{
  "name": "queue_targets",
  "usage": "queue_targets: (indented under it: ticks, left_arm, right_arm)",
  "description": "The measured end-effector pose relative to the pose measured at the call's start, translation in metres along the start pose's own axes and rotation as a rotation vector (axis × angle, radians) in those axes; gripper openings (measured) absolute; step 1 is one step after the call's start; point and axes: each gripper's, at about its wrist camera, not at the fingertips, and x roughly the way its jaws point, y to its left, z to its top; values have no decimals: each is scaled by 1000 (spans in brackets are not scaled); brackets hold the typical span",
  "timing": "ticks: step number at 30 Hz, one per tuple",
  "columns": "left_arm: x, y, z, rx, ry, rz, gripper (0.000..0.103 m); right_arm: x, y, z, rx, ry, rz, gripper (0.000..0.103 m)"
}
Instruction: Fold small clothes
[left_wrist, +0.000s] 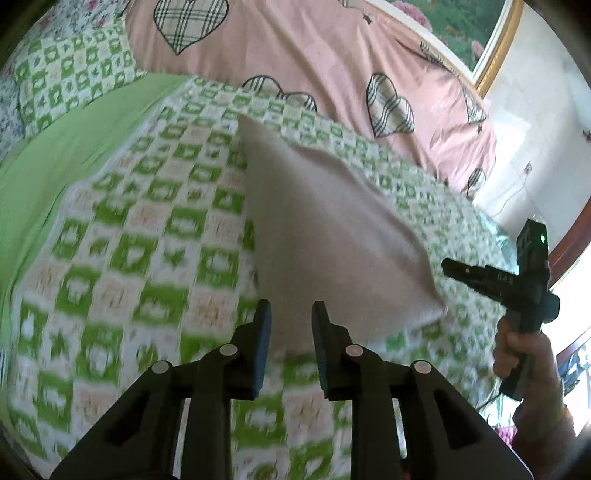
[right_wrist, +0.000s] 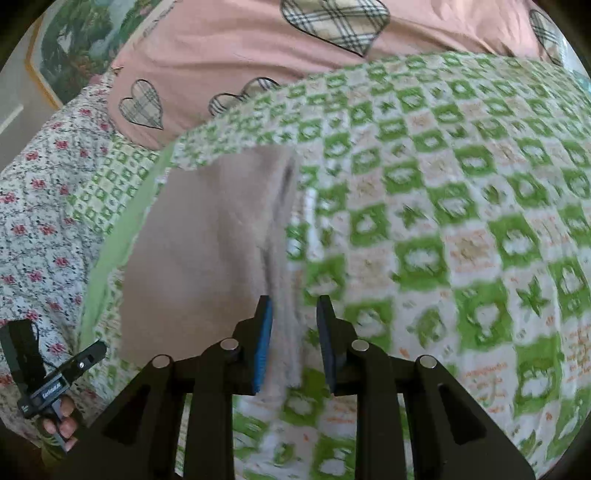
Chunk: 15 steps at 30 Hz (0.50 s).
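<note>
plainly, one beige cloth (left_wrist: 325, 229) is seen lying on the green checked bedspread (left_wrist: 155, 236), with one pink heart-print quilt (left_wrist: 317, 55) beyond the cloth. two grippers are counted: the left gripper (left_wrist: 291, 325) is held open over the cloth's near edge, and the right gripper (right_wrist: 294, 321) is parted around its folded edge (contact cannot be told, the frames being blurred).

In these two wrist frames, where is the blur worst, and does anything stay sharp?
Left wrist view: the green checked bedspread smears near the bottom, the beige cloth edges are soft, and window glare burns out the right rim. Right wrist view: the bedspread streaks on the right; the right gripper fingers stay crisp. Both bow at the edges.
</note>
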Motion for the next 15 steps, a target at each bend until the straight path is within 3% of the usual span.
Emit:
queue_targets:
  ticks: [2, 5, 13, 14, 15]
  left_arm:
    - [4, -3, 15, 4, -20, -20, 26]
    - [12, -10, 31, 25, -41, -33, 30]
    - [33, -16, 44, 43, -25, -85, 30]
    - [36, -16, 44, 40, -19, -89, 30]
    - [38, -16, 45, 37, -15, -93, 30]
  right_arm:
    - [4, 10, 9, -15, -3, 32, 29]
    - [17, 19, 22, -19, -14, 32, 51]
    - [70, -3, 51, 117, 78, 146, 52]
    - [78, -5, 53, 126, 99, 168, 47]
    - [87, -3, 55, 117, 124, 166, 19]
